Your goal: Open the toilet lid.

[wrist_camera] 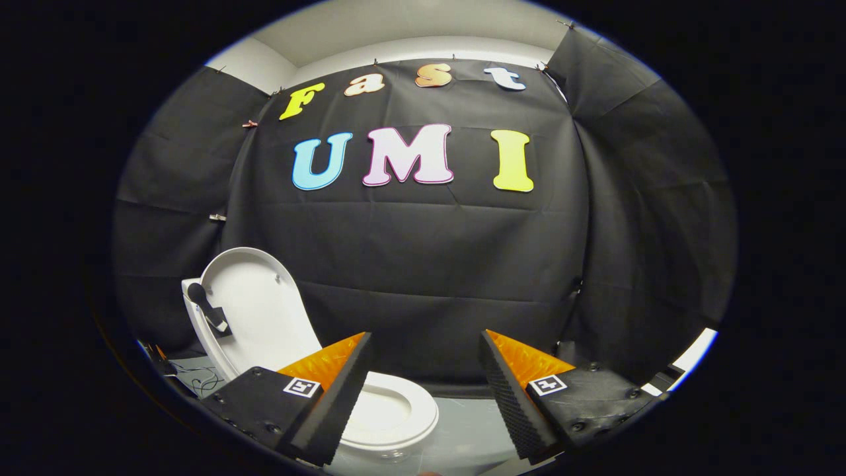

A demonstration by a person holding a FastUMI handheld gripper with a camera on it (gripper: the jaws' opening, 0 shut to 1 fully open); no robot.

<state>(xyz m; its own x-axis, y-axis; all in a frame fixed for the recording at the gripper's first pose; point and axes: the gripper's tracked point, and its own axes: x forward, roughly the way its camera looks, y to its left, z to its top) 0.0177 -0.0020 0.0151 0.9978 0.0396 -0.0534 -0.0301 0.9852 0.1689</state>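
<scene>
The white toilet lid (254, 311) stands raised, leaning back beyond the left finger. Below it the white seat ring and bowl (396, 413) lie low, partly hidden behind the left finger (337, 396). My gripper (425, 340) is open, its two fingers wide apart with nothing between them. It hangs above and in front of the bowl, touching neither lid nor seat. The right finger (509, 396) sits over the pale floor beside the bowl.
A dark handle-like part (206, 307) is fixed to the lid's left side. Loose cables (201, 380) lie on the floor left of the toilet. Black cloth walls (429, 264) close in behind and on both sides. Pale floor (469, 430) shows between the fingers.
</scene>
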